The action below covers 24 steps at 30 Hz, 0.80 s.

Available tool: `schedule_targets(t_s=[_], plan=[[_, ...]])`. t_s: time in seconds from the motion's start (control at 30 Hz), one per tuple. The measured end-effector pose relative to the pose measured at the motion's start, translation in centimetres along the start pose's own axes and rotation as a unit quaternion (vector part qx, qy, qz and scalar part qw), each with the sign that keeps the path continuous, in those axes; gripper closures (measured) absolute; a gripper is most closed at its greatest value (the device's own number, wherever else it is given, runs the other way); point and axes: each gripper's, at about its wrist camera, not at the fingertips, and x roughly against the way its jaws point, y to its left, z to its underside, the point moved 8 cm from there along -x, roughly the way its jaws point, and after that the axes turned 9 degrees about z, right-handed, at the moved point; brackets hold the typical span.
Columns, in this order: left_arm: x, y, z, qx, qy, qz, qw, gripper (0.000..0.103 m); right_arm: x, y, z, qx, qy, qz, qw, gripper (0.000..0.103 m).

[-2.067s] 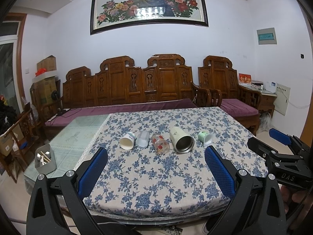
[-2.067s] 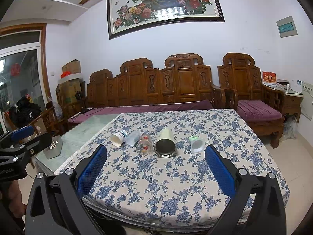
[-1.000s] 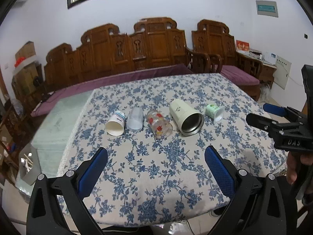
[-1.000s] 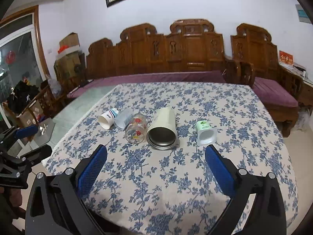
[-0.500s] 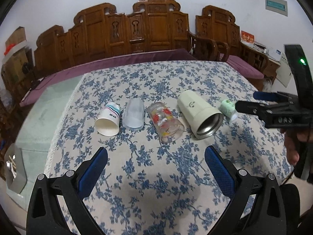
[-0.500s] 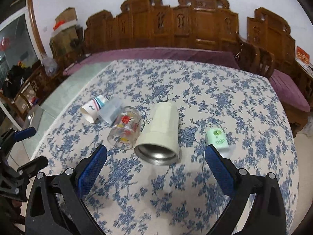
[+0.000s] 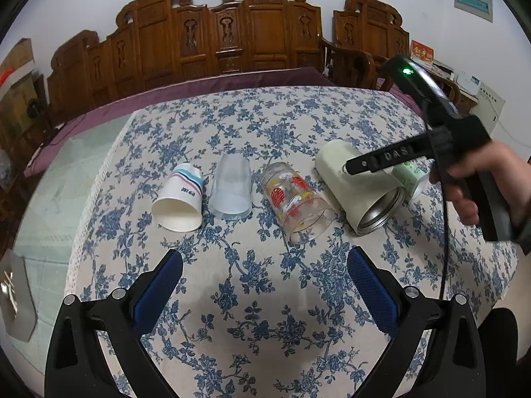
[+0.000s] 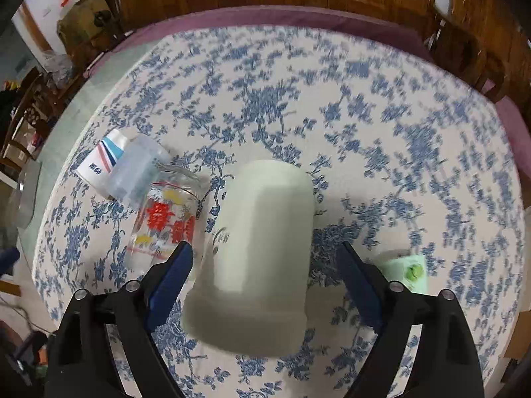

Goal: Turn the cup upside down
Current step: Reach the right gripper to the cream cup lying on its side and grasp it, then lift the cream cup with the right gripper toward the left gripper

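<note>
Several cups lie on their sides in a row on the floral tablecloth (image 7: 252, 298): a paper cup (image 7: 181, 195), a clear plastic cup (image 7: 230, 187), a printed glass (image 7: 297, 202), a large cream steel cup (image 7: 358, 185) and a small green cup (image 7: 410, 175). My right gripper (image 8: 265, 262) is open, its jaws on either side of the cream cup (image 8: 262, 242) without touching it. It also shows in the left wrist view (image 7: 346, 167) above that cup. My left gripper (image 7: 265, 275) is open and empty, short of the row.
Carved wooden sofas (image 7: 259, 33) with purple cushions stand behind the table. A glass side table (image 7: 56, 179) adjoins on the left, with a small grey holder (image 7: 16, 301) at its near corner. The printed glass (image 8: 162, 222) lies close by the right gripper's left finger.
Both grippers have moved forward and down toward the cups. The right gripper has come over the cream cup, which now lies between its open jaws.
</note>
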Motion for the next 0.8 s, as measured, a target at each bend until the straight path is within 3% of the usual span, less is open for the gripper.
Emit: schedule_targets(t_s=[0.33, 0.4, 0.63, 0.8], plan=[[-0.2, 1.3, 0.7, 0.011, 0.006, 0.003, 0.9999, 0.007, -4.7, 1.4, 0.1, 0.008, 0.115, -0.003, 0.993, 0.013], [-0.2, 1.4, 0.8, 0.012, 0.007, 0.002, 0.9999, 0.007, -5.1, 1.6, 0.2, 0.014, 0.131, -0.001, 0.991, 0.018], [0.3, 1.6, 1.2, 0.013, 0.01, 0.001, 0.9999, 0.007, -4.5, 2.0, 0.4, 0.024, 0.126, 0.02, 0.992, 0.024], [1.7, 1.1, 1.5, 0.013, 0.004, 0.001, 0.9999, 0.007, -2.6, 1.7, 1.5, 0.018, 0.107, 0.009, 0.994, 0.024]])
